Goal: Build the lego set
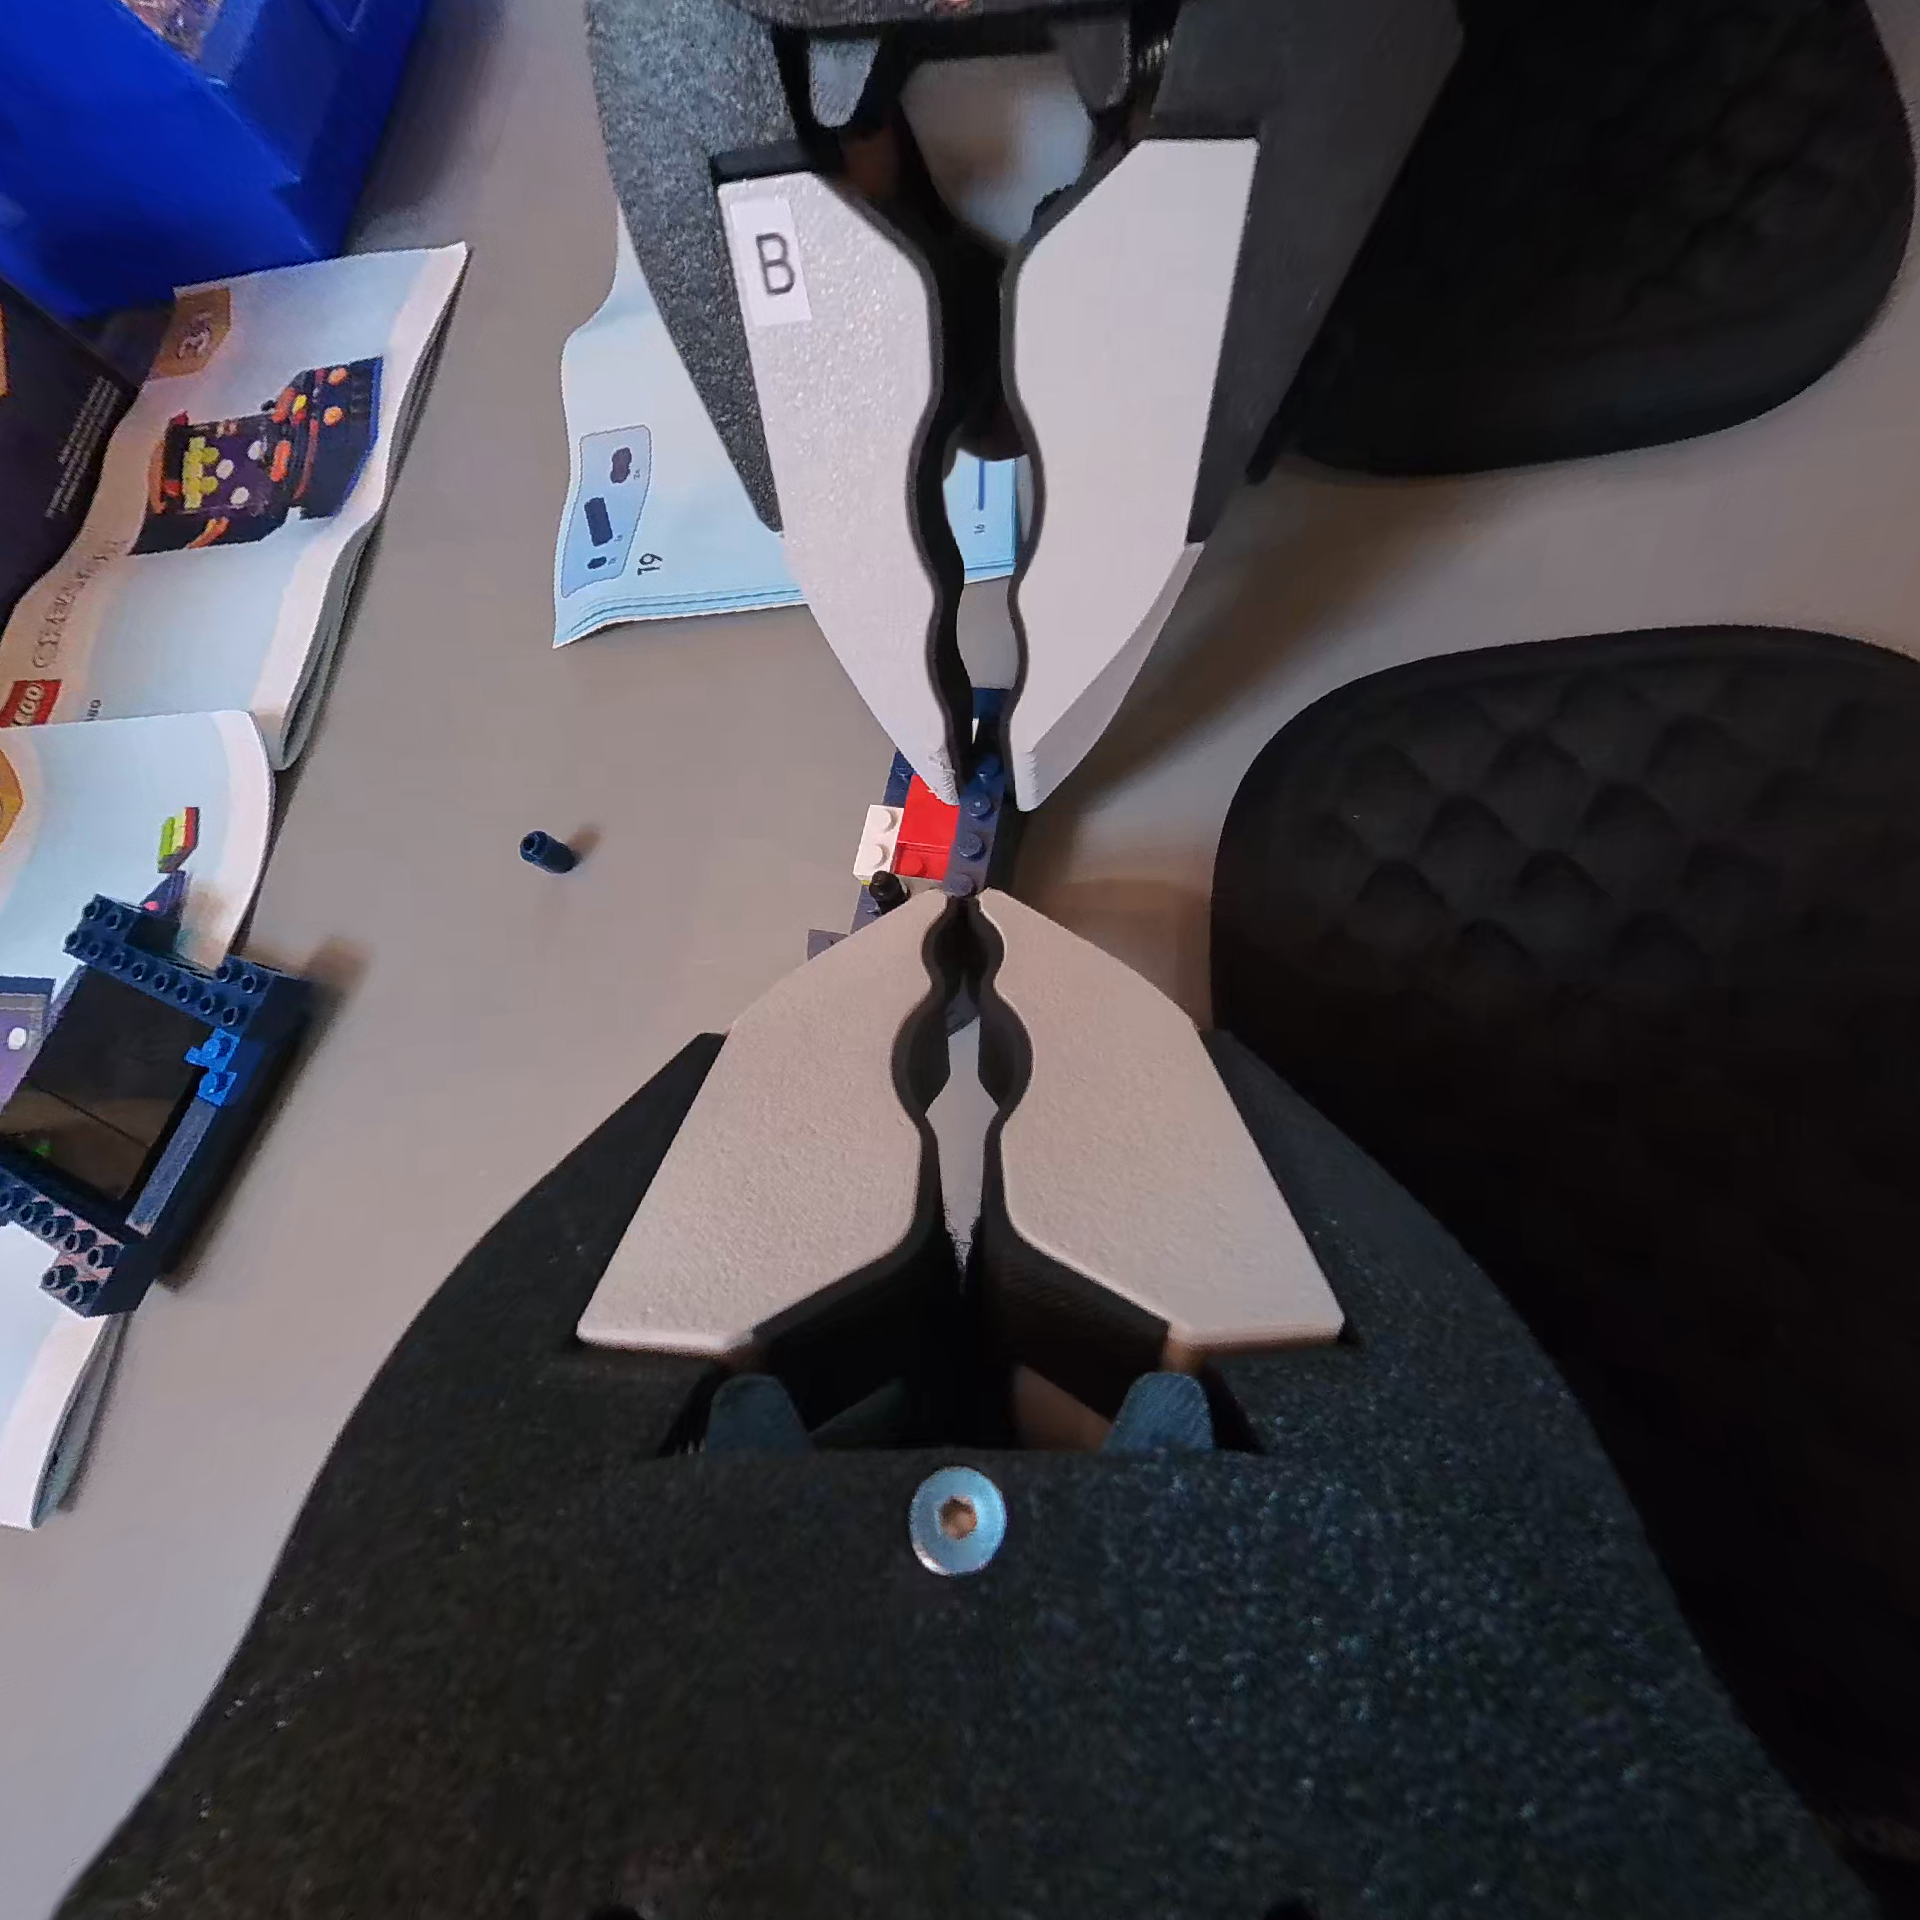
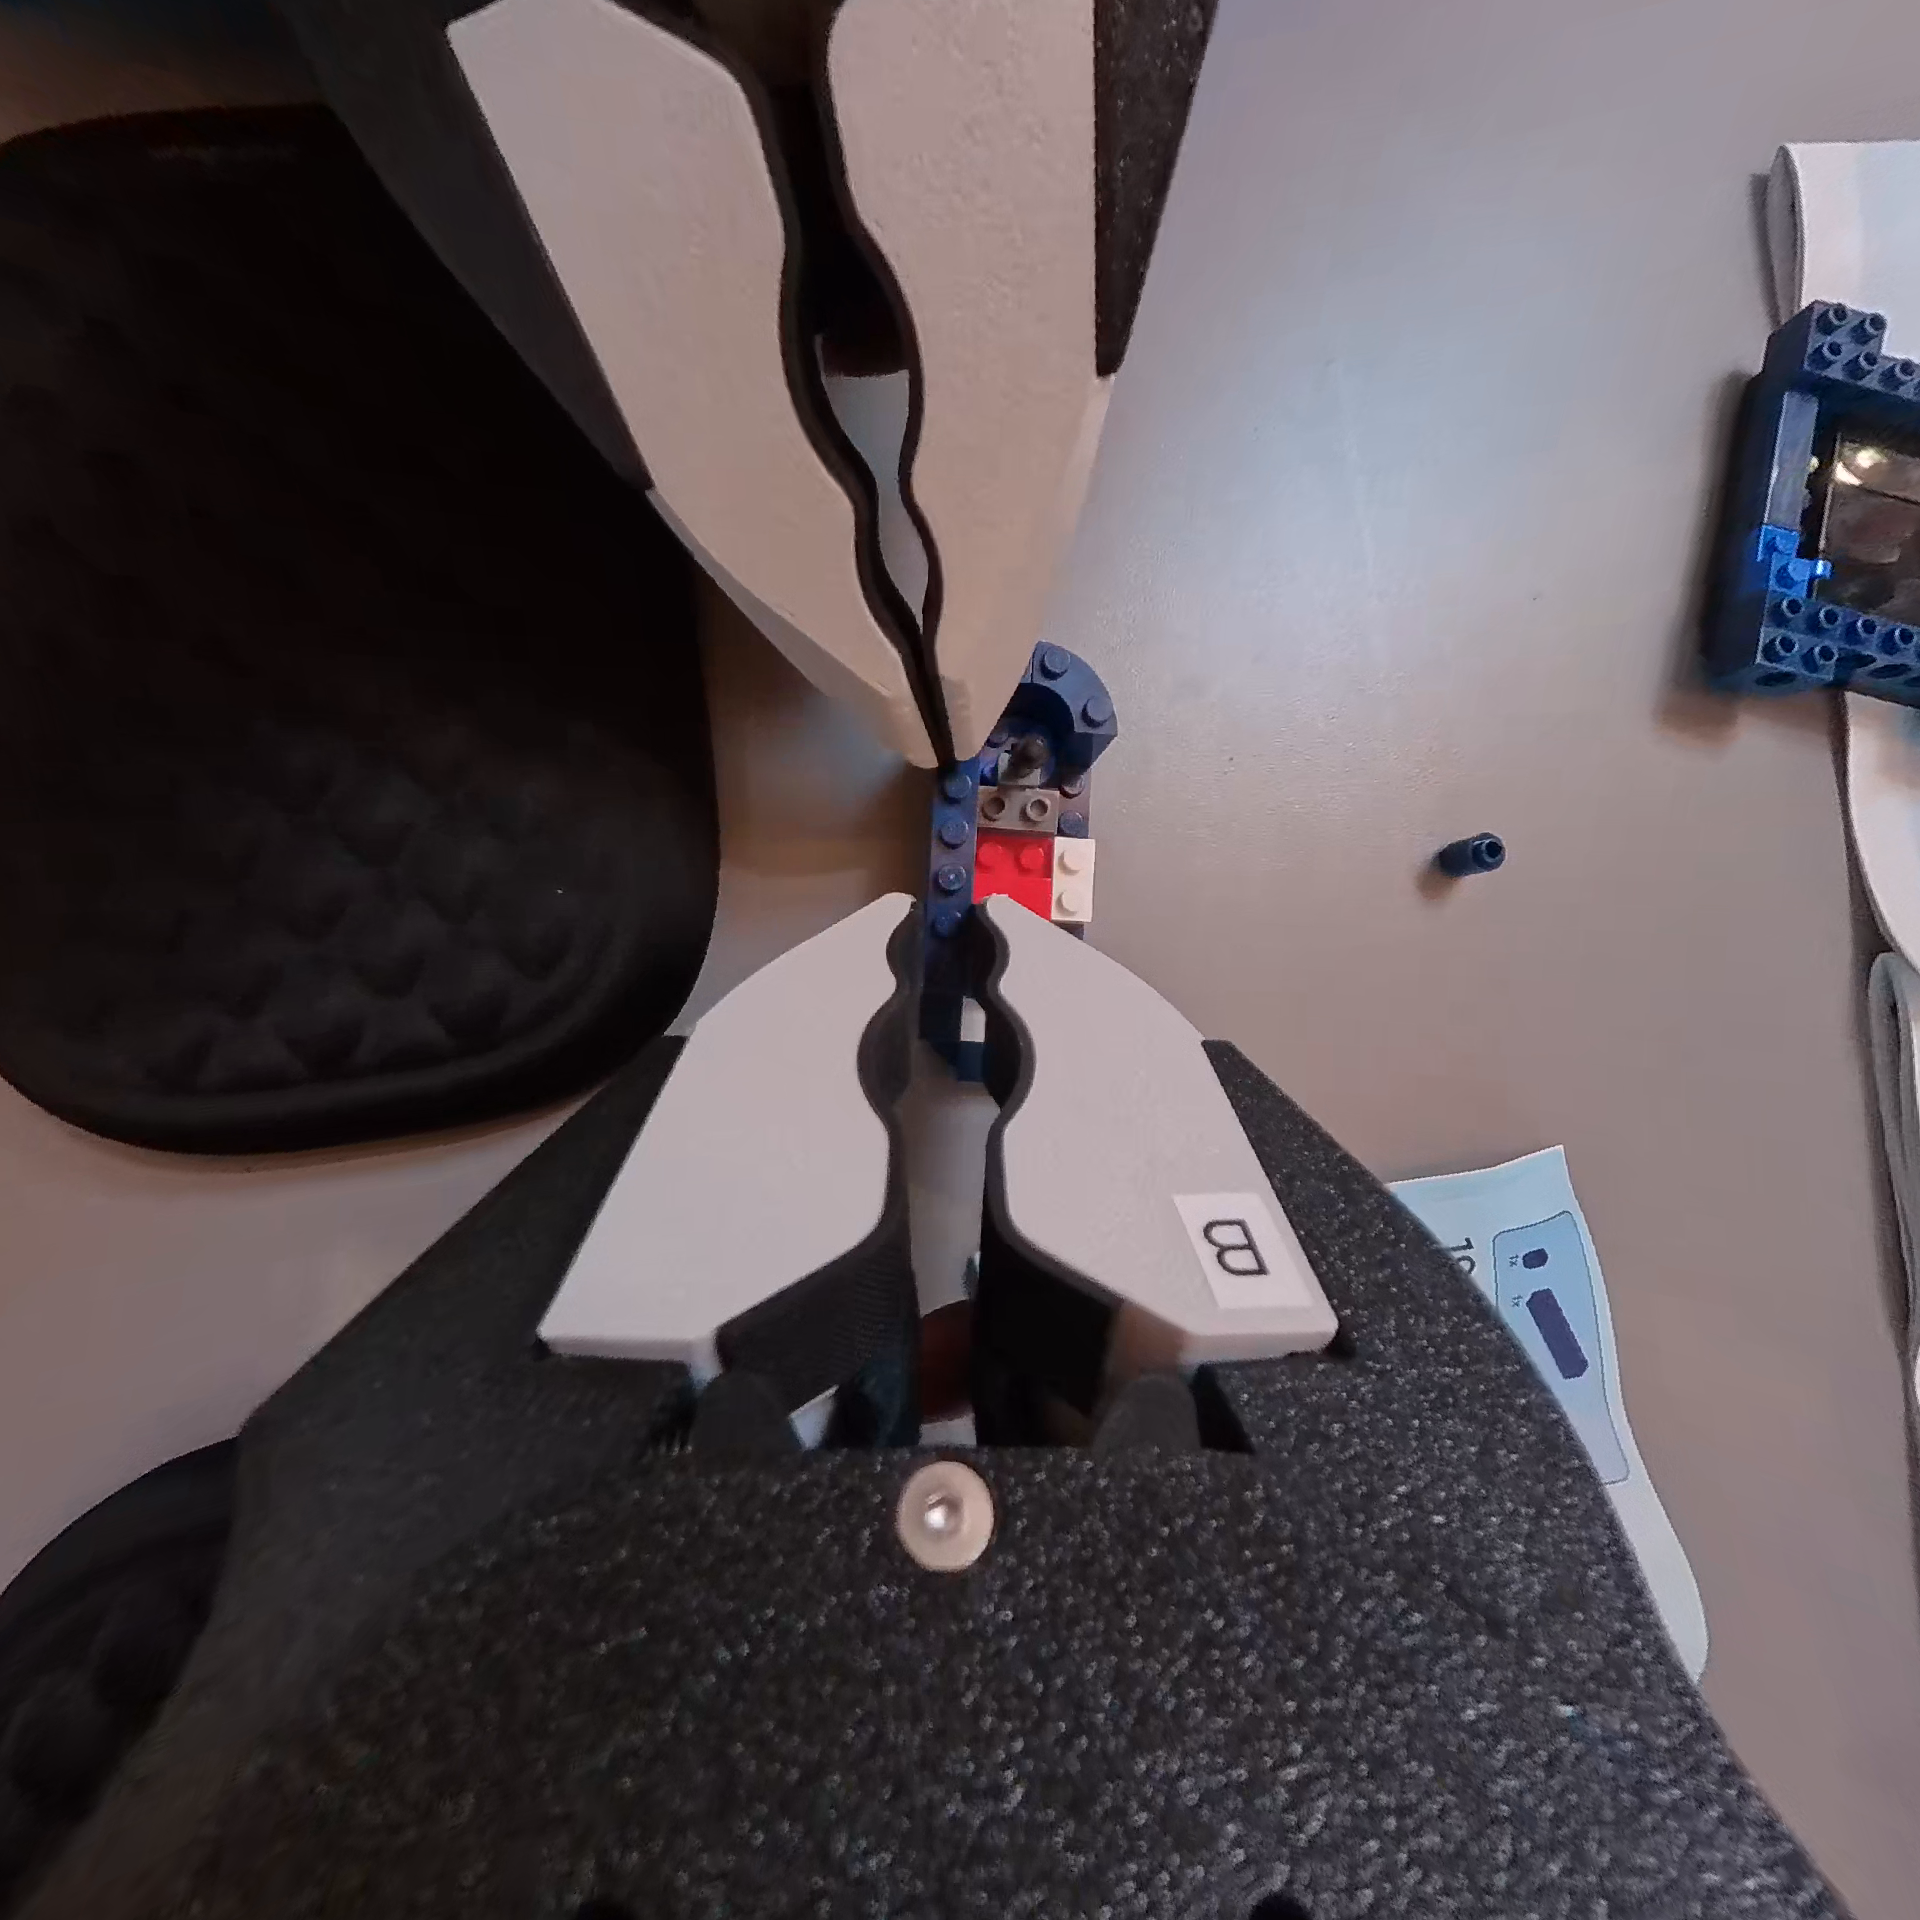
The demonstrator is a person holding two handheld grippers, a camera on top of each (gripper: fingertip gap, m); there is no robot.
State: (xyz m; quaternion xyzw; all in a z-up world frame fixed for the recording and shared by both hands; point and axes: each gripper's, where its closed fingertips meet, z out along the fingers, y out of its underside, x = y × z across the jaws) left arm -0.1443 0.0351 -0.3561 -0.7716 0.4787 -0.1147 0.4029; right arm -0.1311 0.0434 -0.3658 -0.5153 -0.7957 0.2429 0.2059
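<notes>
Working from nine o'clock across the left wrist view, I pass the glossy paper instruction booklets (image 1: 260, 499) and the dark blue studded brick frame (image 1: 135, 1081) lying on one of them, then a tiny dark blue plastic cylinder (image 1: 548, 850) alone on the smooth grey tabletop (image 1: 623, 1039).

At the centre sits the small dark blue, red and white brick assembly (image 1: 935, 842), flat on the table. My left gripper (image 1: 961, 902) comes in from six o'clock with its grey textured fingers brought fully together; their tips meet at the near end of the assembly's dark blue studded strip (image 2: 948, 831), touching it, I think, though whether they nip anything is hard to say.

My right gripper (image 2: 948, 914) faces it from twelve o'clock, its jaws narrow and clamped on the far end of that strip, the wavy black pads pressing its sides. Held from opposite ends like this, the hard little build looks steadied against sliding.

At three o'clock lie two black quilted fabric cushions (image 1: 1558, 935), soft and dimpled.
</notes>
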